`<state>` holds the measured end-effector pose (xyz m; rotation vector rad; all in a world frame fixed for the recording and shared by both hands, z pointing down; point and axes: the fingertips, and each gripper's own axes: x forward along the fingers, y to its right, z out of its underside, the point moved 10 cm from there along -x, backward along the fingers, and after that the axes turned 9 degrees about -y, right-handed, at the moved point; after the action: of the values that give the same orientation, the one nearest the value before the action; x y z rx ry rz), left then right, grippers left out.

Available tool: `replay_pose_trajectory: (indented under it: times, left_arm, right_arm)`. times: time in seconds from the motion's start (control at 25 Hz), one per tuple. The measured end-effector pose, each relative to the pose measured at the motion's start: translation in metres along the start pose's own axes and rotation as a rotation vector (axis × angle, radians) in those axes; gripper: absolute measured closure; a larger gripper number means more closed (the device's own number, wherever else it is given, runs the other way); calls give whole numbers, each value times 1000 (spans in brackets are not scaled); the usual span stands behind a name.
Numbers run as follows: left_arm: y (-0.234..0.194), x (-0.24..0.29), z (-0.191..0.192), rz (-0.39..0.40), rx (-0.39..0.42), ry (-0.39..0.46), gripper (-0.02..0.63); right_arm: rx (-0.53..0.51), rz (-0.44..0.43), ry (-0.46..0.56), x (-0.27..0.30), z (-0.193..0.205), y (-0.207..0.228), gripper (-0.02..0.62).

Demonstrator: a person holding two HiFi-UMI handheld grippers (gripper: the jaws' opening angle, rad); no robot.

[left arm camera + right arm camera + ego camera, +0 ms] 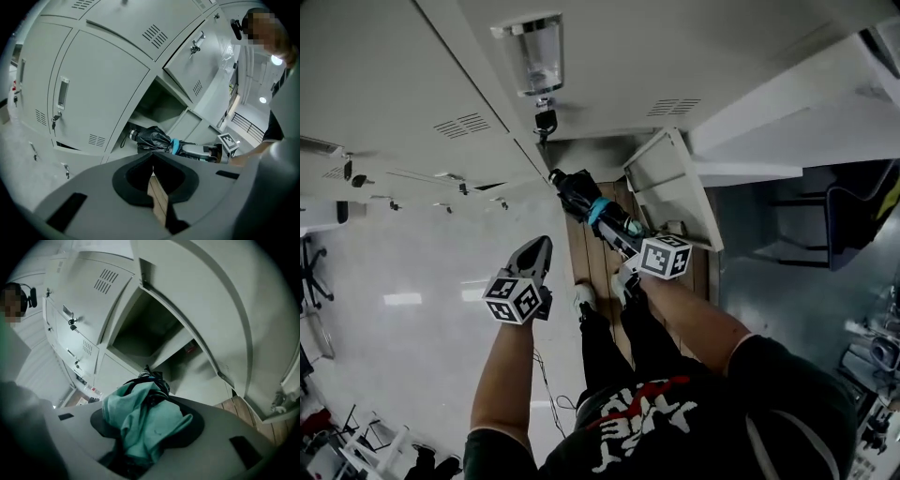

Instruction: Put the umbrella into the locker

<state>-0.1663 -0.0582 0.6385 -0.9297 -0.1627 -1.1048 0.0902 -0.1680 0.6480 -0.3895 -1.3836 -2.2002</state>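
- Head view: the right gripper [621, 231] is pinching the folded umbrella [577, 193]. It is black with a teal band, and the jaws are clamped on it just behind the band.
- The umbrella lies in the middle of the frame, slanting up-left. Its far end is at the mouth of the open bottom locker [598, 154].
- The locker door [671, 186] is swung wide at right of centre, beside the umbrella and not in its path.
- Right gripper view: teal and black fabric fills the space between the jaws, and the dark, empty compartment is straight ahead at frame centre.
- Left gripper view: the umbrella's end sits at the compartment sill. Whether it is already past the sill cannot be told.
- The left gripper [537, 247] has its jaws pressed together with nothing in them. It hovers at lower left of centre, apart from the umbrella and over the pale floor [412, 300].
- Step in hand, as judged: insertion. The umbrella is held, lined up low and aimed at the opening, but not yet stowed.
- Next move probably calls for pushing it deeper along its own axis and keeping it clear of the door edge and the sill. The right jaws should spread only once it rests on the locker floor.
- The door is likely left for the free left gripper.
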Motion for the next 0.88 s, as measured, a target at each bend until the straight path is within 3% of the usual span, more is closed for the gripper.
replay_pose_trajectory:
  times: [0.28, 0.88]
  left_arm:
    - [-28, 33, 18, 36, 33, -7, 597]
    - [-95, 77, 41, 72, 18, 8, 597]
  right_arm:
    - [128, 33, 90, 39, 17, 55, 370]
    - [236, -61, 281, 127, 1, 113, 370]
